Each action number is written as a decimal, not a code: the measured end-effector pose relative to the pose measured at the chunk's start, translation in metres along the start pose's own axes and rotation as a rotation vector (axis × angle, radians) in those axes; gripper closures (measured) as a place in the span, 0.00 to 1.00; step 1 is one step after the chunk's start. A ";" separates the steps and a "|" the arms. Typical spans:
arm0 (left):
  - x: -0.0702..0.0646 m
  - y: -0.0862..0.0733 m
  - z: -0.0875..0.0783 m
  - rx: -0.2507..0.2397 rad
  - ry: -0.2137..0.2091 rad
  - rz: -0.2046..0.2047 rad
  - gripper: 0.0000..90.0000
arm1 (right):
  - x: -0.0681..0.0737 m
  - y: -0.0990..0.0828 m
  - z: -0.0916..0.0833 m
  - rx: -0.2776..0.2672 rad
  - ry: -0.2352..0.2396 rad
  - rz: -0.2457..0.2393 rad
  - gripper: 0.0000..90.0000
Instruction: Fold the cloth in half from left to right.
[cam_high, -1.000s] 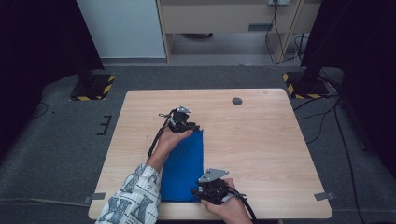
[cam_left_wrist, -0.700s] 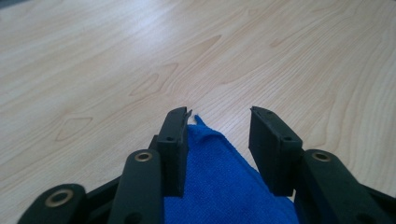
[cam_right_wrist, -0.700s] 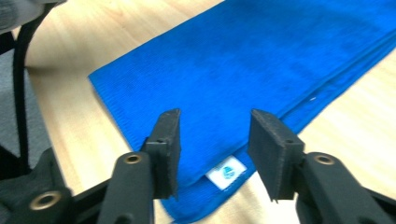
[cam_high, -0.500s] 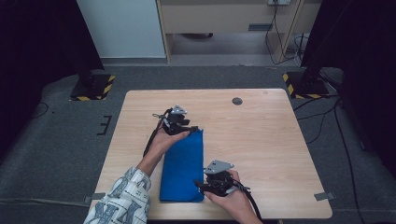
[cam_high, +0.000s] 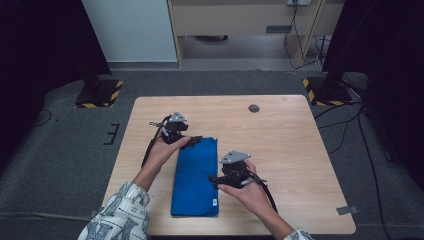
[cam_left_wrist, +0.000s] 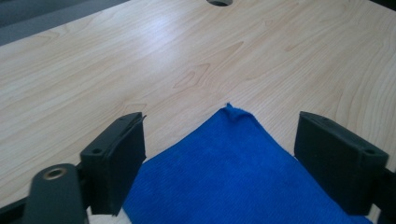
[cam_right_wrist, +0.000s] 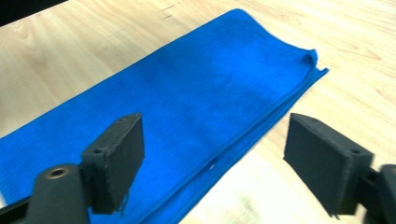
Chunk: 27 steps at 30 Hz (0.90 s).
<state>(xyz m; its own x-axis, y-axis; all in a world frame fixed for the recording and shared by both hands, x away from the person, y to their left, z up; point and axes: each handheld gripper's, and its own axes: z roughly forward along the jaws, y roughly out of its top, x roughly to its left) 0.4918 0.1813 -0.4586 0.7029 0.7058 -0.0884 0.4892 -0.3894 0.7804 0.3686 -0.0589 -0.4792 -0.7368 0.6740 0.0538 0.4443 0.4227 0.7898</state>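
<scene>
High view: left tongs (cam_high: 196, 140) and right tongs (cam_high: 214, 180) have both just spread open and come off the folded blue microfibre cloth (cam_high: 196, 177), nothing between their jaws. Released, it now lies flat on the pale wooden surface (cam_high: 300, 150); the fold looks finished.

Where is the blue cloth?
In the high view the folded blue cloth lies flat on the table, left of centre, between the left gripper and right gripper.
</scene>
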 end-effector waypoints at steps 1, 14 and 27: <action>0.002 -0.001 -0.002 0.003 0.007 0.003 0.17 | -0.002 0.002 0.002 0.003 -0.002 0.005 0.21; 0.019 -0.015 -0.007 0.007 0.031 0.014 0.09 | -0.025 0.023 0.034 0.020 -0.012 0.018 0.15; 0.039 -0.033 0.008 0.030 0.066 -0.022 0.15 | -0.046 0.044 0.053 0.026 -0.051 0.052 0.29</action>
<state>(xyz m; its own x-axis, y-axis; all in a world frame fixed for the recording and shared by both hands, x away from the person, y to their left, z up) 0.5073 0.2172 -0.4924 0.6568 0.7514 -0.0630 0.5195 -0.3903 0.7601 0.4491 -0.0396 -0.4796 -0.6857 0.7252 0.0629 0.4953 0.4015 0.7704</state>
